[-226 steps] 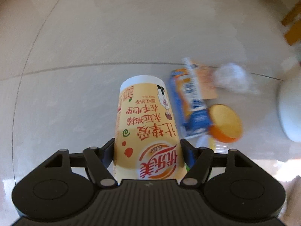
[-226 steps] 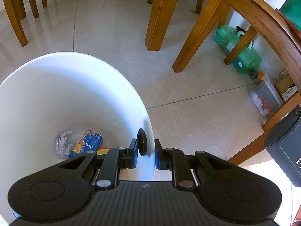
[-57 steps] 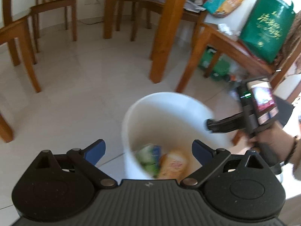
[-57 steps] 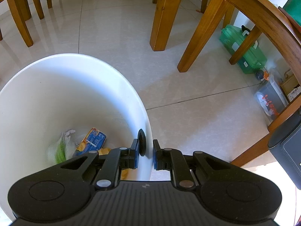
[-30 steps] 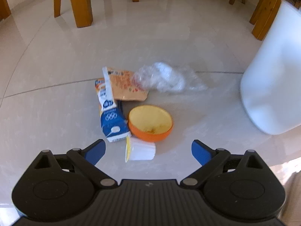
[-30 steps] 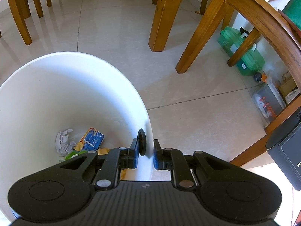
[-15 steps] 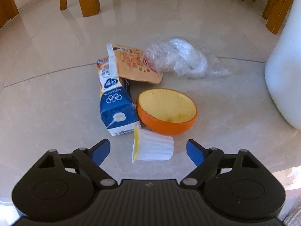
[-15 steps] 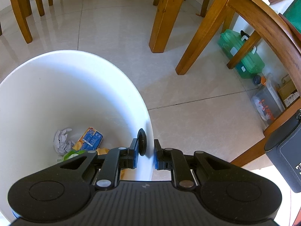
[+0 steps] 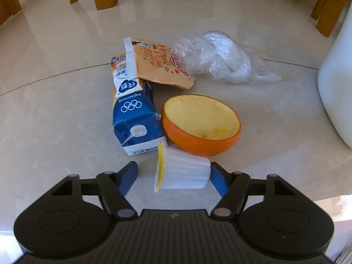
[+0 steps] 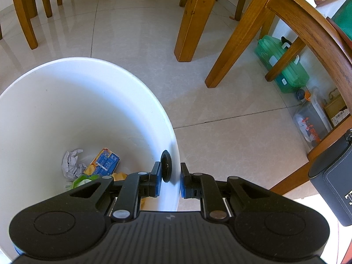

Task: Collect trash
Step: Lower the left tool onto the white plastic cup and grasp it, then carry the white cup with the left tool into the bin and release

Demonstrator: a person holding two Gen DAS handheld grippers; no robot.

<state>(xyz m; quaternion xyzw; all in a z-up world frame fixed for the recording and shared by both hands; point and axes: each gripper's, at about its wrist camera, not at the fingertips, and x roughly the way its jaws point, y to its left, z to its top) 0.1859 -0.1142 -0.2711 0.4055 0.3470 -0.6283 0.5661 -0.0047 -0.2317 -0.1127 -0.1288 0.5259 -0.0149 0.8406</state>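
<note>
A small white ribbed cup (image 9: 182, 170) with a yellow rim lies on its side on the floor, between the fingers of my open left gripper (image 9: 173, 177). The right finger touches its base; the left finger stands apart. Beyond it lie a hollow orange half (image 9: 201, 124), a blue milk carton (image 9: 134, 114), an orange flattened packet (image 9: 156, 63) and a crumpled clear plastic bag (image 9: 217, 59). My right gripper (image 10: 170, 181) is shut on the rim of the white bin (image 10: 88, 110). In the bin lie crumpled paper (image 10: 71, 164), a blue-orange box (image 10: 104, 161) and a green wrapper (image 10: 84, 180).
The white bin's side (image 9: 336, 92) stands at the right edge of the left wrist view. Wooden table and chair legs (image 10: 190, 19) ring the tiled floor. A green plastic case (image 10: 282, 66) and a clear container (image 10: 312, 123) sit under the table at right.
My left gripper dropped a yellow cup into the bin, then swung back down to the floor trash and closed in around the small white cup. The right gripper keeps its hold on the bin.
</note>
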